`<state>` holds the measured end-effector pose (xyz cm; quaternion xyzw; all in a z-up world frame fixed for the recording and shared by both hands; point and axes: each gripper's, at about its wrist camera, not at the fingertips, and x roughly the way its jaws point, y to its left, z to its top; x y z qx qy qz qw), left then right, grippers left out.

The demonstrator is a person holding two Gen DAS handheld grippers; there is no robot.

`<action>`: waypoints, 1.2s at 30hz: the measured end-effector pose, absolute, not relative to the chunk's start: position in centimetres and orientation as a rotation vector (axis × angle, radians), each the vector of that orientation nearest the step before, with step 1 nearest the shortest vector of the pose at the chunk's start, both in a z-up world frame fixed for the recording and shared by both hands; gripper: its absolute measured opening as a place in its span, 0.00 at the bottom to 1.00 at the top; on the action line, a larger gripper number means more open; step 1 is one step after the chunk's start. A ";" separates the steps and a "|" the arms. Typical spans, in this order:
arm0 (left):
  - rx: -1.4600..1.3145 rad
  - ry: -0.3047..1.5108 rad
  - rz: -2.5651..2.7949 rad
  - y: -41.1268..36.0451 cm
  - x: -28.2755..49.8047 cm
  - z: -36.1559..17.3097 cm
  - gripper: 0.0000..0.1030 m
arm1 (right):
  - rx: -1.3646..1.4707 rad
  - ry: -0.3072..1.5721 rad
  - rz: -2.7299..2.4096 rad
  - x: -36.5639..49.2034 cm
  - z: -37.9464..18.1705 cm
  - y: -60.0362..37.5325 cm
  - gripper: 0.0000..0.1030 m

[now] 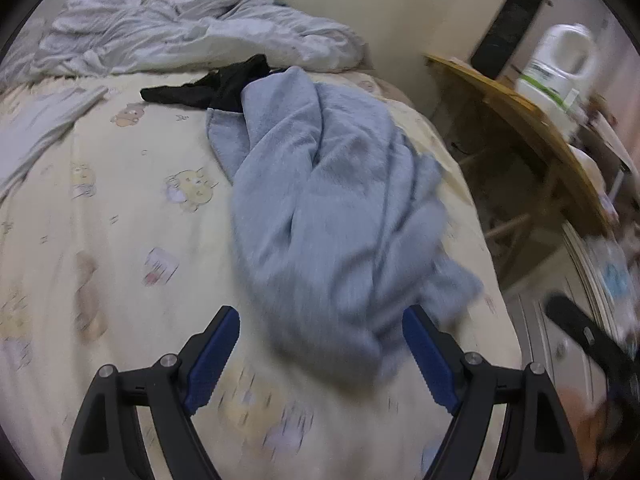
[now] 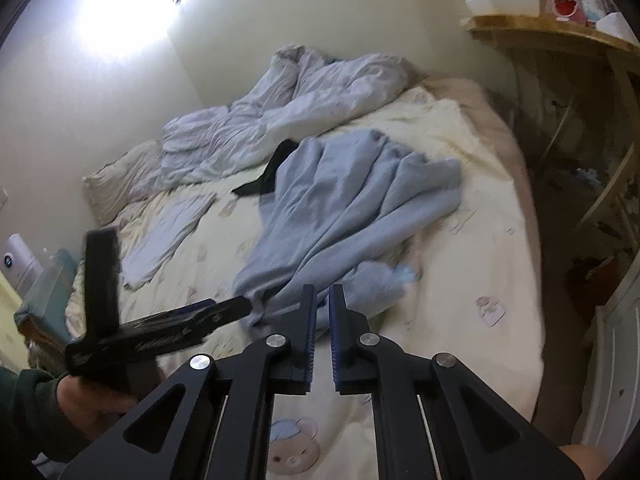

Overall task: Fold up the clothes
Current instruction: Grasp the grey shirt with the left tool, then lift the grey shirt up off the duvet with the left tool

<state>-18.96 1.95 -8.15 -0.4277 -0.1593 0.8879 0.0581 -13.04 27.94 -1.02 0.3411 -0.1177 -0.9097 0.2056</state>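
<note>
Item: blue garment (image 1: 328, 208), fleecy, lying in a rumpled, bunched heap on the bed (image 1: 120, 240). It is not folded. Its near end sits between and just ahead of the left tongs' tips; in the right view its near hem lies just ahead of the right tongs.

Item: black garment (image 1: 208, 90), far side of the blue one, partly tucked under it. Beyond the reach of both tongs.

Item: pale cloth (image 2: 168, 232), flat, to the left of both tongs; in the right view it lies beyond the left tongs.

Item: duvet (image 1: 192, 32), crumpled at the far end of the bed.

Left tongs (image 1: 320, 356): spread wide, holding nothing; the garment's near edge lies in the gap, contact unclear through blur.

Right tongs (image 2: 322, 300): nearly closed, a narrow slit between the pads, nothing clamped; tips above the bed just short of the hem.

Handling note: the heap likely needs spreading flat before any fold. Each tongs should pinch a separate corner or hem edge, a single layer only, then draw apart to smooth the ridges.
</note>
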 end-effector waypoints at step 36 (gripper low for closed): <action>-0.788 0.022 2.927 0.4 -16.1 23.3 0.13 | 1.057 -0.579 -2.484 -12.8 -2.7 30.8 0.84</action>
